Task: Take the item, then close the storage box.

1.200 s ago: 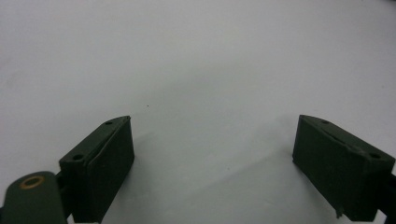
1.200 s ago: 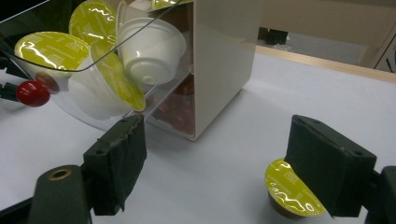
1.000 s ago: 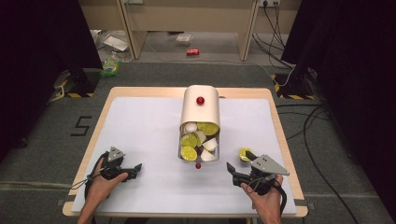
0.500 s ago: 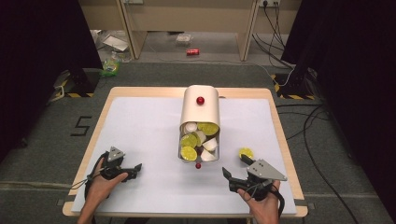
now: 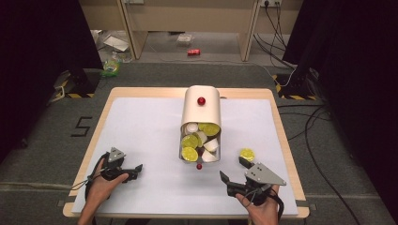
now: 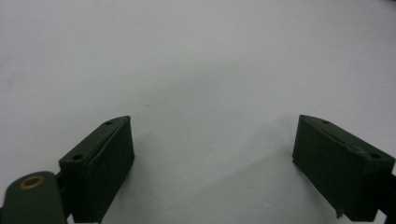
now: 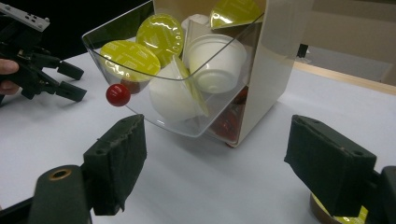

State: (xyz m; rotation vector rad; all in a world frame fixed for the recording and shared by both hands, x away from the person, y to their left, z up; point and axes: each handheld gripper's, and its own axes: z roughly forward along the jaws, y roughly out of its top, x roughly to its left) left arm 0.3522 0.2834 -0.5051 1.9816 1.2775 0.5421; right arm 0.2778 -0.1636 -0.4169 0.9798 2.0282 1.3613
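Just beside the right gripper [image 5: 234,170], jaws wide and empty, lies a loose capsule [image 5: 247,153]; careless closing could knock it off the table [image 5: 141,122].

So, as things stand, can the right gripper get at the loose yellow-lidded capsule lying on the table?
Probably yes. The right gripper is open and empty, the capsule lies on the table just beyond its fingers, clear of the dispenser, with nothing between them.

Lab-style recording space, wooden table [image 5: 141,92] with white mat [image 5: 141,136] on grey carpet, number five taped on floor [image 5: 82,126], hazard-striped stand feet [image 5: 75,95], black curtains [image 5: 42,42] at both sides, loose cables [image 5: 309,126], wall sockets, stray red can [image 5: 193,52]
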